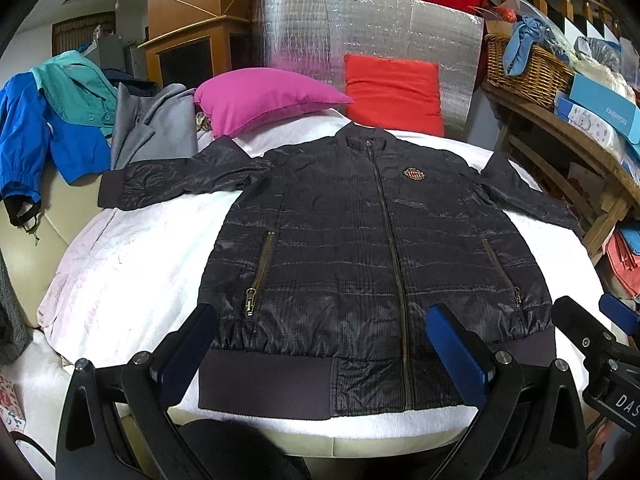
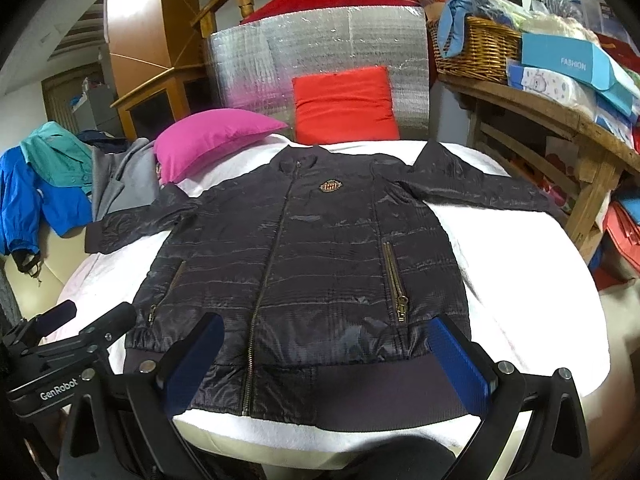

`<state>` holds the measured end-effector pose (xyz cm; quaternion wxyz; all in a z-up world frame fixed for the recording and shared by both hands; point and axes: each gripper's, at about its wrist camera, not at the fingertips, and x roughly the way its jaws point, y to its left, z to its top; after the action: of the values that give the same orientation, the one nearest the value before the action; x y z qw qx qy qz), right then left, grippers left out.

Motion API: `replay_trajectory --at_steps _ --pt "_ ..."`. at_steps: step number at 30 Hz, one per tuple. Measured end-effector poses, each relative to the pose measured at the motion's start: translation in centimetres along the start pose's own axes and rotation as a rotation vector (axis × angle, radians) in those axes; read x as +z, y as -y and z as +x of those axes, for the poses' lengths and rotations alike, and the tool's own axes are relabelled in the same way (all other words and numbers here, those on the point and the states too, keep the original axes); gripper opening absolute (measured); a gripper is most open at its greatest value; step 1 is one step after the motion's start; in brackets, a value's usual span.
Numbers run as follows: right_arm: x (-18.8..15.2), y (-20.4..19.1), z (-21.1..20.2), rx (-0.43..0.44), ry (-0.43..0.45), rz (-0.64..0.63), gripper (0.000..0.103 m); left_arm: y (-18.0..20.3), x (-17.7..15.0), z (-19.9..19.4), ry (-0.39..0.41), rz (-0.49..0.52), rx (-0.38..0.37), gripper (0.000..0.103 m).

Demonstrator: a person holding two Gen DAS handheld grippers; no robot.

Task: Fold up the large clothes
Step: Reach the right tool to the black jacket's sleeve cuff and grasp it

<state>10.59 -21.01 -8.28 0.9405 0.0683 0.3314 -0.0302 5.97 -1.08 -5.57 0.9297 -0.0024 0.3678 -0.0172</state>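
A dark quilted zip jacket lies flat and face up on a white blanket, sleeves spread to both sides, ribbed hem nearest me. It also shows in the right wrist view. My left gripper is open and empty, held just above the hem's left half. My right gripper is open and empty above the hem's right half. The right gripper's fingertips show at the right edge of the left wrist view, and the left gripper's fingertips show at the left edge of the right wrist view.
A magenta pillow and a red pillow lie behind the jacket against a silver foil panel. Blue, teal and grey clothes are piled at the left. A wooden shelf with a wicker basket and boxes stands on the right.
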Motion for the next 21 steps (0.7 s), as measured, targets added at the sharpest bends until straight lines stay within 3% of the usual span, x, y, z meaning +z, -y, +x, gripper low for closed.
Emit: replay_trajectory --at_steps 15,21 --pt "1.0 3.0 4.5 0.015 -0.084 0.077 0.103 1.0 1.7 4.0 -0.047 0.016 0.006 0.103" --pt "1.6 6.1 6.6 0.11 -0.115 0.186 0.103 1.7 2.5 6.3 -0.074 0.029 0.006 0.103"
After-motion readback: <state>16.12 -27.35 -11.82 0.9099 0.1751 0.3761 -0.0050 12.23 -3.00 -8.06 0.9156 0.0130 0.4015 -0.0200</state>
